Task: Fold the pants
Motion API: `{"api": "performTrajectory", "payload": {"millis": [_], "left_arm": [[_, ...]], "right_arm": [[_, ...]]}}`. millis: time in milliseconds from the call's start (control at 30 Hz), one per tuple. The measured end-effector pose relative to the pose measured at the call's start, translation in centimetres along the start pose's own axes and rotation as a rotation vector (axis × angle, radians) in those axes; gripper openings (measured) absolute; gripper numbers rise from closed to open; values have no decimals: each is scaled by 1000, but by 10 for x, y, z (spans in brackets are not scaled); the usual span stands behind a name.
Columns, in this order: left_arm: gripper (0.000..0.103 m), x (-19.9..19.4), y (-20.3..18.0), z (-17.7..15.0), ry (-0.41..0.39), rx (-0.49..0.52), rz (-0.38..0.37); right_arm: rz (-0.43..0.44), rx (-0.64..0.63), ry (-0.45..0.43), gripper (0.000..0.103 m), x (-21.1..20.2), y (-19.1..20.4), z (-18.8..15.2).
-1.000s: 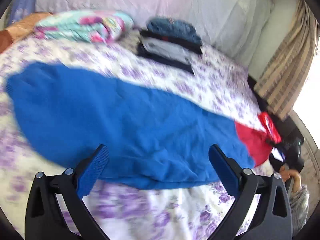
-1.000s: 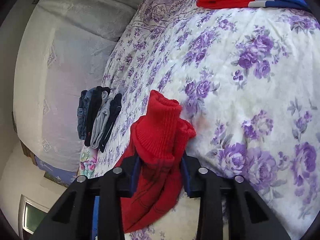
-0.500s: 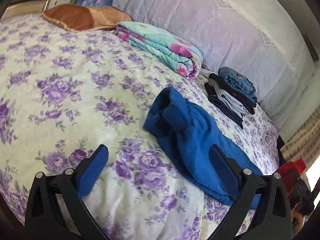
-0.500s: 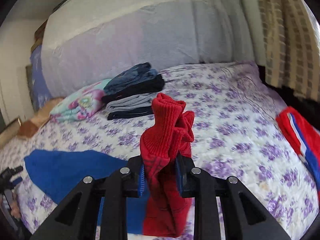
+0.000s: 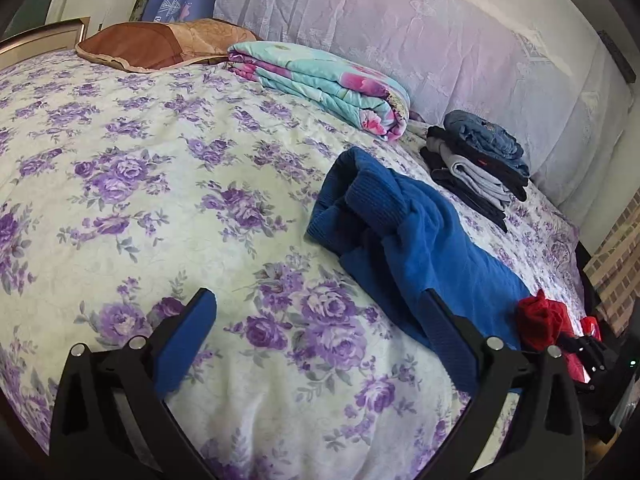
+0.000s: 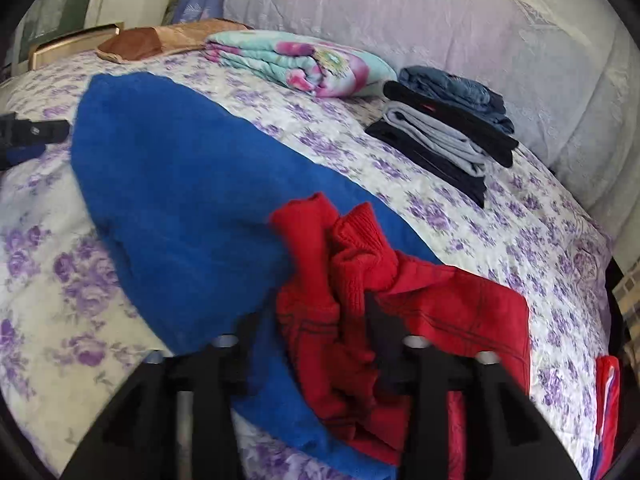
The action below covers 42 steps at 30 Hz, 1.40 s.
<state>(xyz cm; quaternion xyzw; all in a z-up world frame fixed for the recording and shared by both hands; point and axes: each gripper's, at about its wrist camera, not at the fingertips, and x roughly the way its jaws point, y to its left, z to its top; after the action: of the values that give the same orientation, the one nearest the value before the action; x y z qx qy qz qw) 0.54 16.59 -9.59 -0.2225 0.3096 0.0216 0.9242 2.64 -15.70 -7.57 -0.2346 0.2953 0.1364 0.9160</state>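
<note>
Blue pants with red lower legs lie across the flowered bed, blue waist end crumpled toward the pillows. In the right wrist view the blue part spreads left and the red cuffs bunch up in front. My left gripper is open and empty over bare bedspread, left of the pants. My right gripper has its jaws apart around the red leg fabric, which lies loose between them. It also shows in the left wrist view beside the red cuffs.
A stack of folded dark clothes sits near the headboard. A folded floral blanket and a brown pillow lie beyond. Another red-blue garment lies at the right bed edge.
My right gripper has opened and lowered the red cuffs onto the blue part. My left gripper swung left, away from the pants.
</note>
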Motion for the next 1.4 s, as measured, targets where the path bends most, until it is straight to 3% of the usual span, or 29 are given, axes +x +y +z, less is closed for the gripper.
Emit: {"api": "performTrajectory", "payload": {"millis": [167,267,367,467,567,667,800,933,1033,1200,1400], "left_arm": [[98,0,0,-1,-2,4,-6],[98,1,0,-1,-2,10,-1],[98,1,0,-2,3,12,3],[98,3,-2,-1,14,21,17],[98,6,-4,0,33,29,32],[99,8,-7,4,68,30,40],[98,12,-8,17,119,-12,-35],[98,26,-4,33,182,-116,-109],[98,32,1,39,202,-193,-146],[98,17,9,41,182,-337,-318],[98,40,4,43,218,-289,-223]], "right_arm": [[170,145,-109,66,-49,-28,7],[124,326,-179,66,-61,-62,12],[40,445,-153,66,-41,-83,10],[44,423,-41,68,-5,-74,6],[92,338,114,82,37,-49,-7],[129,411,111,82,33,-62,-5],[99,399,-7,83,8,-59,-8],[146,358,96,94,38,-51,-19],[178,385,88,95,39,-58,-19],[194,397,84,95,41,-61,-20],[199,402,82,96,41,-61,-21]]}}
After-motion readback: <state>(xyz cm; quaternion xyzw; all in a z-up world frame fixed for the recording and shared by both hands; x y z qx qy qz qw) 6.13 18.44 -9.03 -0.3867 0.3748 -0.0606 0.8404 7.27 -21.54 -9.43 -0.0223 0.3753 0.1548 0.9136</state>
